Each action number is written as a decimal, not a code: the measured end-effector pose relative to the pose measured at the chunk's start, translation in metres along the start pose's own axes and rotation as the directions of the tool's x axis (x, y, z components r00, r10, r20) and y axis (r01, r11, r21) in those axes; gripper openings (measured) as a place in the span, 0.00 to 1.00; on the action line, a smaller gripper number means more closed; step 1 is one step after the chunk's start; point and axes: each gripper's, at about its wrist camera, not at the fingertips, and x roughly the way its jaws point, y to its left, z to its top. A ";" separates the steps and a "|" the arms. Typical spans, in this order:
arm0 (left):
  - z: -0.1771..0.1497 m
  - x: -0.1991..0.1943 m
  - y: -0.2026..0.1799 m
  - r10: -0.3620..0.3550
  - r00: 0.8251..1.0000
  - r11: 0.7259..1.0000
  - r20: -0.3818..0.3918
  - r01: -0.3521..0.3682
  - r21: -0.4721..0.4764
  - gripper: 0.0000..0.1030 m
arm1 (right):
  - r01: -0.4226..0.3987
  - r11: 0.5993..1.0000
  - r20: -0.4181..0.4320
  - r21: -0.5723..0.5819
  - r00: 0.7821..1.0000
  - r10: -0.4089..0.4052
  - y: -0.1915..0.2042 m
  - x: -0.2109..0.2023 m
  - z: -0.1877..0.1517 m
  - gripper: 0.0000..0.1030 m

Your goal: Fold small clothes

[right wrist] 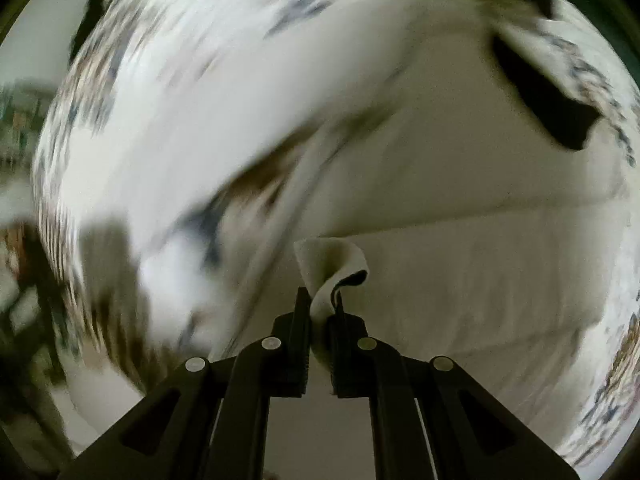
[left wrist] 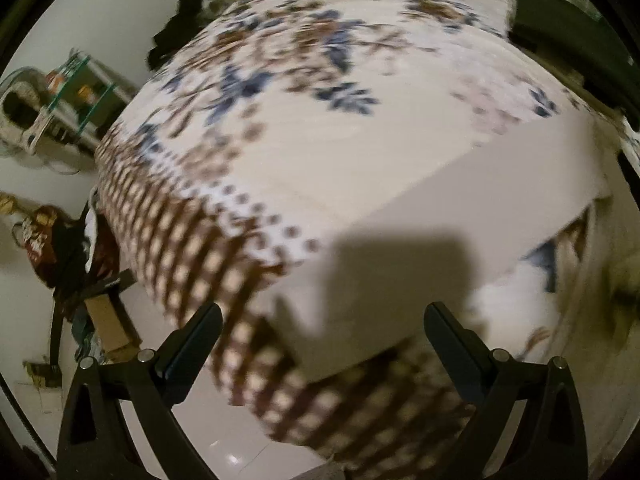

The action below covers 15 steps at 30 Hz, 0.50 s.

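- While my left gripper (left wrist: pixel 323 320) stands wide apart with nothing between its fingers, it hovers above the near corner of the bed.
- White cloth (left wrist: pixel 400 216) lies flat on the bedspread (left wrist: pixel 280 92), running from the middle of the left view toward 3 o'clock; a blocky shadow falls on its near edge, just ahead of my open fingers.
- My right gripper (right wrist: pixel 320 300) is pinched down tight on a corner of the same white cloth (right wrist: pixel 460 272), and a small fold of it curls up out of the closed fingers toward 12 o'clock.
- From that pinched corner the cloth spreads away toward 1 to 3 o'clock in the right view, with a crease line across it.
- A dark garment (right wrist: pixel 548 104) sits on the bedspread at about 2 o'clock in the right view, apart from the cloth I hold.
- At 9 o'clock in the left view, a glass shelf (left wrist: pixel 72 92) stands against the wall, and a cardboard box (left wrist: pixel 108 324) lies on the floor at about 8 o'clock.
- Heavy blur covers the left half of the right view, so I cannot tell the details there.
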 end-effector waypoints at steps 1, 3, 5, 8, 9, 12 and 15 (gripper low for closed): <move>-0.002 0.001 0.008 0.007 1.000 1.000 -0.003 -0.007 -0.006 1.00 | 0.019 0.999 -0.019 -0.033 1.000 -0.020 0.013 0.004 -0.010 0.07; -0.006 0.004 0.021 0.019 1.000 1.000 -0.010 -0.019 -0.015 1.00 | 0.047 0.994 -0.059 -0.096 0.997 -0.053 0.041 0.013 -0.035 0.07; -0.010 0.006 0.029 0.028 0.999 0.999 -0.021 -0.028 -0.018 1.00 | 0.064 0.989 -0.088 -0.135 0.993 -0.076 0.057 0.020 -0.056 0.07; -0.014 0.014 0.041 0.041 0.998 0.999 -0.038 -0.042 -0.026 1.00 | 0.090 0.980 -0.115 -0.179 0.987 -0.112 0.075 0.028 -0.081 0.07; -0.014 0.017 0.044 0.040 0.998 0.999 -0.044 -0.042 -0.032 1.00 | 0.091 0.979 -0.120 -0.183 0.986 -0.114 0.080 0.030 -0.088 0.07; -0.014 0.024 0.053 0.028 0.998 0.997 -0.063 -0.032 -0.064 1.00 | 0.097 0.976 -0.123 -0.195 0.985 -0.122 0.090 0.034 -0.097 0.07; -0.014 0.034 0.061 0.004 0.996 0.995 -0.093 -0.013 -0.104 1.00 | 0.087 0.982 -0.117 -0.169 0.987 -0.108 0.086 0.036 -0.100 0.07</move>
